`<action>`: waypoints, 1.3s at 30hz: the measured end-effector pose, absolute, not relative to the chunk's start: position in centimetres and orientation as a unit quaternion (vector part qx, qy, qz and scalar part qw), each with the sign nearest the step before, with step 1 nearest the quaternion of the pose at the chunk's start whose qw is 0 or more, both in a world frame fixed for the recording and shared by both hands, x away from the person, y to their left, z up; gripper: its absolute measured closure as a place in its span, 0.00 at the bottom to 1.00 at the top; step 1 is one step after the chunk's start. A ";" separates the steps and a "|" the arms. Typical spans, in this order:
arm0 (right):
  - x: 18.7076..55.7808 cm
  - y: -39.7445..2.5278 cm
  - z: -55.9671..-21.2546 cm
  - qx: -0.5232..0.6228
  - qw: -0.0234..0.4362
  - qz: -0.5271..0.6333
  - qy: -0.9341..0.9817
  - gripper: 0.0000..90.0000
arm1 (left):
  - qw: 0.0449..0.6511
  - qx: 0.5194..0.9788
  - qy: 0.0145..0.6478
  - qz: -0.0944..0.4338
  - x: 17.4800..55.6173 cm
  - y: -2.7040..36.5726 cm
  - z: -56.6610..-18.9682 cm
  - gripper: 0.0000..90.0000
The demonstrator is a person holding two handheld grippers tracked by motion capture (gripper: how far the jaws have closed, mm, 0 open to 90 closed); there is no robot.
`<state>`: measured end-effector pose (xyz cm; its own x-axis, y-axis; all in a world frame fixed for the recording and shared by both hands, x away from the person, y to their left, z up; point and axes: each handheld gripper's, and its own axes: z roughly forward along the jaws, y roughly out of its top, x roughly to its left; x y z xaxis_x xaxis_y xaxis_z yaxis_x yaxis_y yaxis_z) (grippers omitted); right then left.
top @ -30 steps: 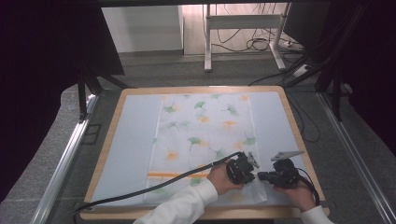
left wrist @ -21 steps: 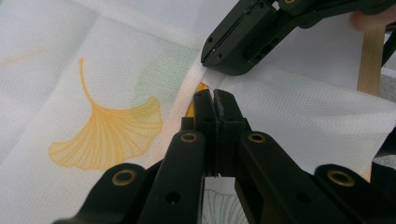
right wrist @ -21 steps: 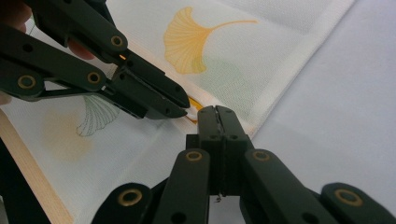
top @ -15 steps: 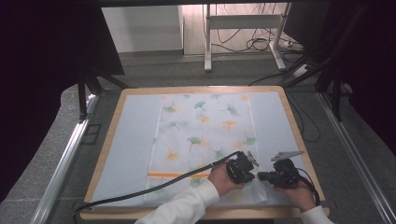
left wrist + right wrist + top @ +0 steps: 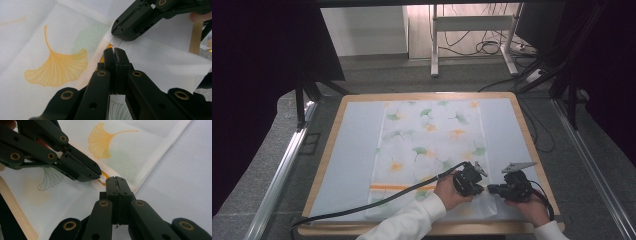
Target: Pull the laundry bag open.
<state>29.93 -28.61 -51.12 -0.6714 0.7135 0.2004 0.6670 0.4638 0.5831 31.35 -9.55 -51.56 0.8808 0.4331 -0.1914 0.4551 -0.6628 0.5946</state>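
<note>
A white cloth [image 5: 432, 140] printed with green and orange ginkgo leaves lies flat on the pale blue mat [image 5: 352, 150]. Both grippers meet tip to tip at its right hem, near the front corner. In the left gripper view my left gripper [image 5: 115, 51] has its jaws pressed together on the raised hem, where an orange stripe [image 5: 109, 46] peeks out. The right gripper [image 5: 113, 28] touches the same hem just beyond. In the right gripper view my right gripper [image 5: 115, 180] is shut on the hem, with the left gripper [image 5: 98, 173] a finger's width away. From above, the left gripper [image 5: 482, 189] and right gripper [image 5: 490, 189] almost touch.
A wooden rim [image 5: 532, 150] frames the mat. The left gripper's black cable [image 5: 377, 200] trails across the cloth's front left part and off the near edge. Metal rails [image 5: 277, 175] flank the table, and a white stand [image 5: 472, 22] with floor cables sits behind.
</note>
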 end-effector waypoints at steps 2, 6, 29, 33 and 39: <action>29.9 -28.6 -51.1 0.403 0.036 0.324 0.855 1.00 | 0.331 0.912 0.243 -0.015 31.3 -9.5 -51.6 1.00; 29.9 -28.6 -51.1 0.401 0.033 0.323 0.857 1.00 | 0.328 0.913 0.242 -0.012 31.2 -9.4 -51.5 1.00; 29.9 -28.5 -51.0 0.395 0.043 0.319 0.861 1.00 | 0.289 0.931 0.222 -0.034 32.5 -10.3 -49.9 1.00; 29.9 -28.4 -51.0 0.392 0.042 0.319 0.862 1.00 | 0.279 0.937 0.206 -0.035 32.6 -10.3 -50.4 1.00; 29.9 -28.5 -51.0 0.392 0.041 0.319 0.862 1.00 | 0.279 0.937 0.205 -0.043 32.8 -10.3 -50.6 0.97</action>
